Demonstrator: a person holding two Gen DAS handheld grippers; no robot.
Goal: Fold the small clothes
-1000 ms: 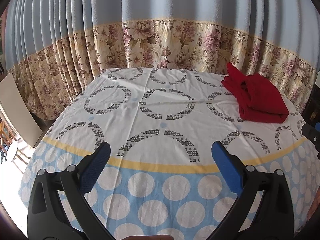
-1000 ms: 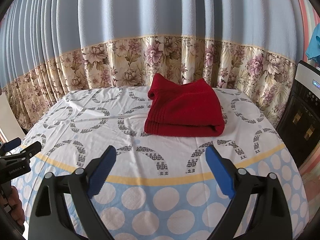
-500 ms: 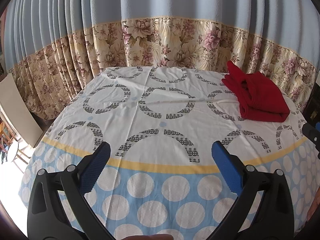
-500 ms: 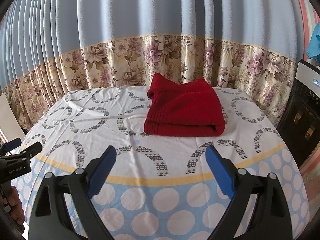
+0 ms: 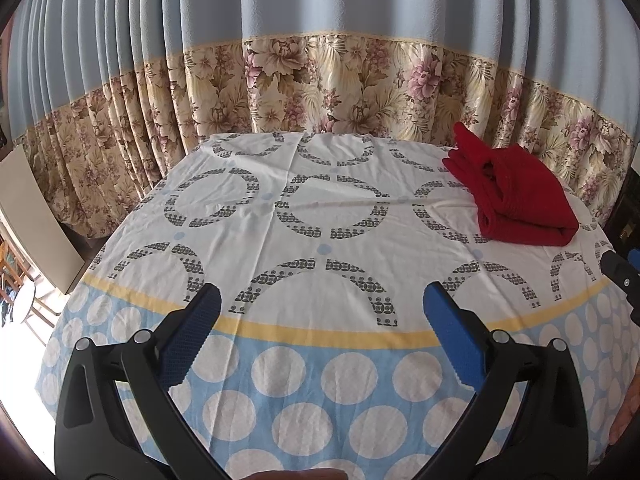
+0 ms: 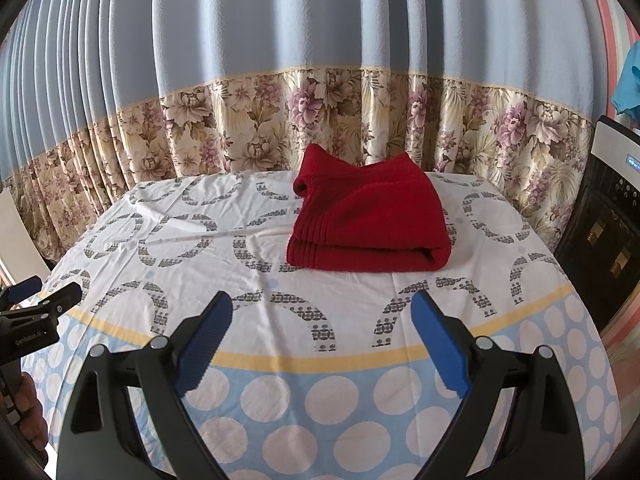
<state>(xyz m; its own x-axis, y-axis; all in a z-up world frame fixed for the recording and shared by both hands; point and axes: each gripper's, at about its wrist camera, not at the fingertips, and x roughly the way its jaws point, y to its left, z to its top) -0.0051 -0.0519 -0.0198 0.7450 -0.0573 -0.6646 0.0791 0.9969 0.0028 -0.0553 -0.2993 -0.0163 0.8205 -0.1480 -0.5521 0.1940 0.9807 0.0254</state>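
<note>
A red garment (image 6: 366,220), folded into a thick, roughly square bundle, is the only clothing on the table, and neither gripper touches it.

Nearest the right wrist camera, the right gripper (image 6: 322,312) is held above the near edge of the table with its two black arms spread wide. Its blue pads (image 6: 204,342) stand well apart with only tablecloth showing between them. The left gripper (image 5: 322,304) is posed the same way in its own view: blue pads far apart, nothing between them, held over the near edge. At the bottom left of the right wrist view, part of a hand (image 6: 30,412) grips the left tool's handle.

Beneath both grippers lies the tablecloth (image 6: 280,392). Its near border is pale blue with large white dots, then comes a curved yellow band, then a white middle printed with grey broken rings.

The red garment lies on this white middle part, toward the far side of the table. In the right wrist view it sits straight ahead; in the left wrist view it is far off to the right. Its ribbed hem faces the near left, and one corner stands up at the back.

Behind the table hangs a pleated curtain (image 6: 320,60), blue above and beige with flowers below. A dark appliance (image 6: 608,216) stands at the right edge.
</note>
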